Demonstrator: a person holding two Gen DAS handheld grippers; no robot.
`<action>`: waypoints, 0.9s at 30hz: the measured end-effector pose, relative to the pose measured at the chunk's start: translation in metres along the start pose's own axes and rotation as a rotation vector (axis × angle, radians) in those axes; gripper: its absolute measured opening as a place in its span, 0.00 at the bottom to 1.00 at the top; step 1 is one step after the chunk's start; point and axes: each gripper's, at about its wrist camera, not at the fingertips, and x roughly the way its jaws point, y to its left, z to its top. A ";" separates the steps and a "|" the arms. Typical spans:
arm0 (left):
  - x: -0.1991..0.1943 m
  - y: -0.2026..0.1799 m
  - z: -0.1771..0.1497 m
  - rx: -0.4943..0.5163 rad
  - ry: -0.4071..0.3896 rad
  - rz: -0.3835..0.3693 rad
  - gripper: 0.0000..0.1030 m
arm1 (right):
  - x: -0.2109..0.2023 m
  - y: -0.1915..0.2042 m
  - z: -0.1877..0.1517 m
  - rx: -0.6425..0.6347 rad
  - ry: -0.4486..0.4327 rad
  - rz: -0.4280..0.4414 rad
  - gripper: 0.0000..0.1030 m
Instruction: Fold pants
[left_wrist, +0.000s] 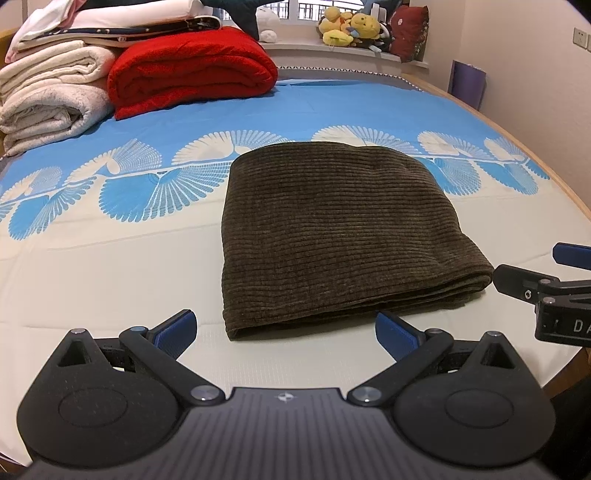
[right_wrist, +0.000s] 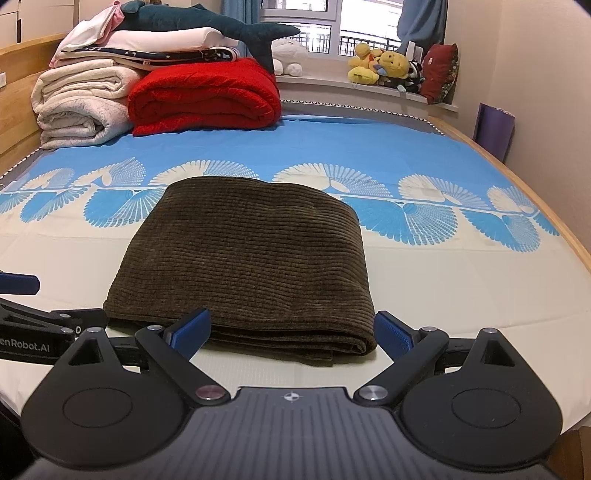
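Note:
Dark olive-brown corduroy pants lie folded into a compact rectangle on the bed, layered edges toward me; they also show in the right wrist view. My left gripper is open and empty, just short of the pants' near edge. My right gripper is open and empty, its blue pads either side of the pants' near right corner, above the sheet. The right gripper shows at the right edge of the left wrist view; the left gripper shows at the left edge of the right wrist view.
The bed sheet is cream near me and blue with fan patterns farther off. A red blanket and stacked white blankets sit at the far left. Plush toys line the windowsill. The wooden bed edge runs along the right.

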 end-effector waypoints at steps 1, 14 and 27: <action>0.000 0.000 0.000 0.000 0.000 0.000 1.00 | 0.000 0.000 0.000 0.000 0.002 0.000 0.92; 0.000 0.001 0.001 -0.001 0.002 -0.001 1.00 | 0.003 0.002 0.000 -0.003 0.013 0.003 0.92; 0.002 -0.001 0.002 -0.001 0.003 -0.009 1.00 | 0.004 0.002 0.001 -0.007 0.004 0.004 0.92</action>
